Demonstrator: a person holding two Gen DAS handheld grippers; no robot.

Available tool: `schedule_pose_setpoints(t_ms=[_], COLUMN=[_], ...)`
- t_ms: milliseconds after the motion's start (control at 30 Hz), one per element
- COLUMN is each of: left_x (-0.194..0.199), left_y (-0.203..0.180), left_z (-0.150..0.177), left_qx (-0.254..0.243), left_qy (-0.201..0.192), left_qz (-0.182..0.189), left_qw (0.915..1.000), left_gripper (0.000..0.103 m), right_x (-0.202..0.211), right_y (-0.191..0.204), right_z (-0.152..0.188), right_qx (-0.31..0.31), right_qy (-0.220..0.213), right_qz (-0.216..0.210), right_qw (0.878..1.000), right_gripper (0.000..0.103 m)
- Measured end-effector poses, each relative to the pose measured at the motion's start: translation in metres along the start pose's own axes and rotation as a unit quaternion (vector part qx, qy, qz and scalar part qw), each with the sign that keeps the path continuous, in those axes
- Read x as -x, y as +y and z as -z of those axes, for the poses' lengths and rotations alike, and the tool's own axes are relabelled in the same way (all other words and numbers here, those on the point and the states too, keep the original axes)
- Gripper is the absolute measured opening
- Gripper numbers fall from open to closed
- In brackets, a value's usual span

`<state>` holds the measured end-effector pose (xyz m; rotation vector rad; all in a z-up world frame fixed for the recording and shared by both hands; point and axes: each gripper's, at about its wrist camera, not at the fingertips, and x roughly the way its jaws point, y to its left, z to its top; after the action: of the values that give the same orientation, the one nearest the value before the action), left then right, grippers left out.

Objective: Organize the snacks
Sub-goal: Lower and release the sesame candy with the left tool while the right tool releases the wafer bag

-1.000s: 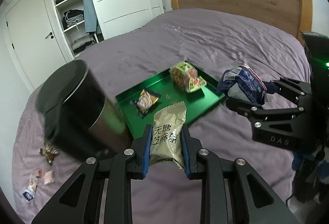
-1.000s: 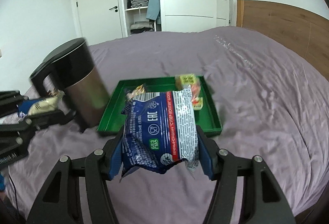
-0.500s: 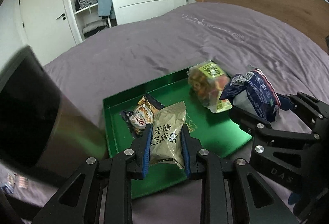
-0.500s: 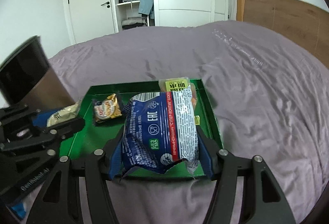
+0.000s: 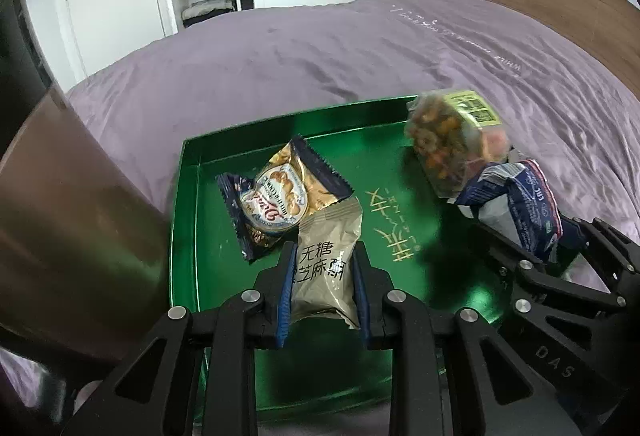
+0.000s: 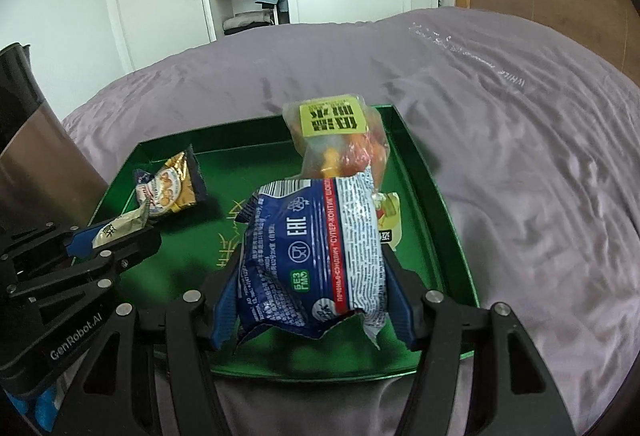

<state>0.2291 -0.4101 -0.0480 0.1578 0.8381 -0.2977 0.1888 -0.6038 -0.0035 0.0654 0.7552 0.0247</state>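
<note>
The beige sesame snack packet is held by its lower half in the left claw, above the near part of the green tray, and its free top edge overlaps a gold and navy cookie packet that lies in the tray. It looks very light and soft, a thin foil pillow with something brittle inside, so I think a gentle pinch across the flat middle is better than a hard squeeze. The Chinese characters 无糖 and 芝麻 can be read on it. The right claw holds a blue, white and red cookie bag by its sides, near the torn lower seam, over the right half of the tray. This bag is crinkly and puffed, probably slippery, and the biscuits inside may crack if it is pressed too much. Its back shows "EAC", the green words "БЕЗ ГМО" and a red stripe with "СУПЕР-КОНТИК". In the far right corner of the tray is a clear bag of colourful snacks with a yellow label, whose print I cannot read. The tray floor carries gold Chinese writing. The tray lies on a purple bed, and just beside its left wall stands a dark metal kettle.
</note>
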Motion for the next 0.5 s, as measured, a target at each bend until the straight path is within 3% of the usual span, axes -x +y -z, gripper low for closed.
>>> schedule_pose_setpoints(t_ms=[500], left_x=[-0.027], left_y=[-0.001], left_z=[0.016], left_qx=[0.023], left_qy=[0.008], left_qz=[-0.01], left_qw=[0.9997], left_gripper=[0.022], right_x=[-0.021], right_y=[-0.001], right_z=[0.005], right_qx=[0.01], right_qy=[0.001], right_qz=[0.009], right_qw=[1.0], right_gripper=[0.036])
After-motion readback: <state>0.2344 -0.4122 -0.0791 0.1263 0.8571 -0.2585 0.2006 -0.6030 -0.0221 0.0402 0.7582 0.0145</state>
